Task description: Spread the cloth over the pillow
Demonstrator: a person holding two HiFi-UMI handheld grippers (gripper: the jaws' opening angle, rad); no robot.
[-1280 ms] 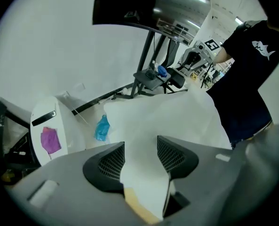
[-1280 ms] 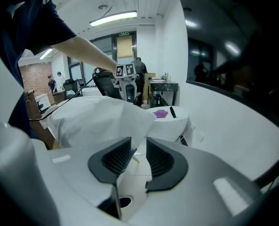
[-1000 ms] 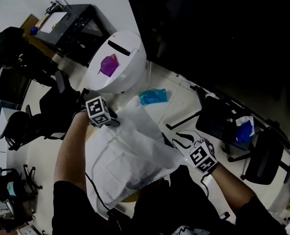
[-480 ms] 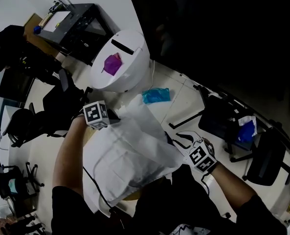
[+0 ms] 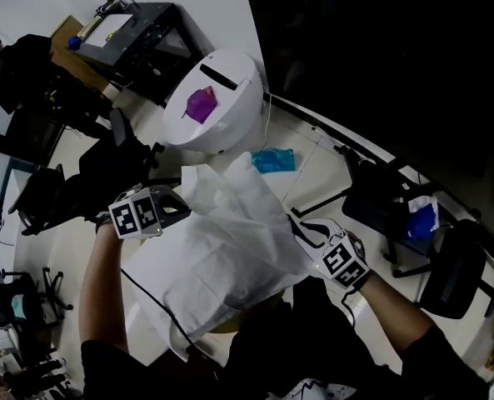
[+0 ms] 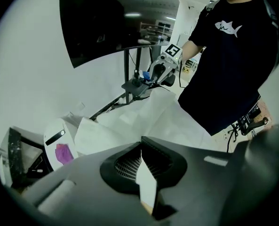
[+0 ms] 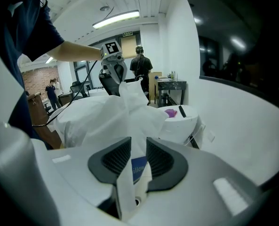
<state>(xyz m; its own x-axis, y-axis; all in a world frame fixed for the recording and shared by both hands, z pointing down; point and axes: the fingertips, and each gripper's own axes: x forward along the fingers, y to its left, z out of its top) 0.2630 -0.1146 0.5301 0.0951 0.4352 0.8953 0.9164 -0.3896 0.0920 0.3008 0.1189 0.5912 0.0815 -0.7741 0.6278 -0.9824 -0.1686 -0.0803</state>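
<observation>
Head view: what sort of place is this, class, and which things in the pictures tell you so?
Probably an office or lab workroom. Black wheeled chairs stand around, a boxy machine sits at the back, and the right gripper view shows a strip light on the ceiling.

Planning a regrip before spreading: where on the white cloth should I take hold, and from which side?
Take the cloth by its thin side edges, coming in from either side, where the left gripper and right gripper are shut on it. Its middle billows loose, so it would likely bunch.
</observation>
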